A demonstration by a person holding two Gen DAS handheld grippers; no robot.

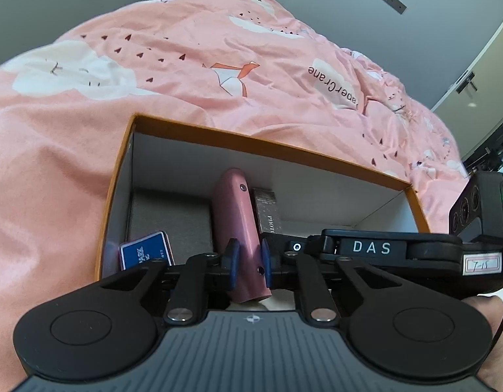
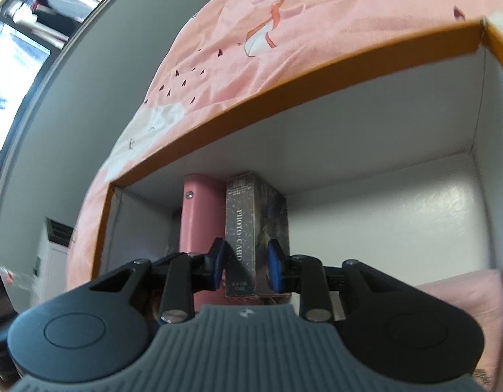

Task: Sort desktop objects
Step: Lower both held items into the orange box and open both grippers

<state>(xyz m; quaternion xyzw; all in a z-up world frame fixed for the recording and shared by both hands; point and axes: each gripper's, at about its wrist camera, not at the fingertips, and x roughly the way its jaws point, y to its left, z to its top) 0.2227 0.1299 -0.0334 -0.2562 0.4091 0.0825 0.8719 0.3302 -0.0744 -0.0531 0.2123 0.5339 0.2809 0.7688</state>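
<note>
Left wrist view: the left tongs [image 1: 248,263] are closed tight on a dusty-pink cylindrical case [image 1: 240,232], blue pads pressed to both its sides, inside an open orange-rimmed cardboard box with white walls [image 1: 316,153]. The box sits on a bed spread with a pink quilt printed with paper cranes and white clouds [image 1: 153,65]. A blue flat card pack [image 1: 146,250] leans in the box's near-left corner, with a grey foam pad [image 1: 173,215] behind it. A dark speckled carton lettered "PHOTO CARD" [image 1: 267,212] stands just beside the pink case — the two look to be touching. The right tongs [image 2: 246,266] appear in their own wrist view, narrowly parted and clamped on that carton's lower sides. A hand [image 1: 490,320] shows at the lower right edge of the left view.
</note>
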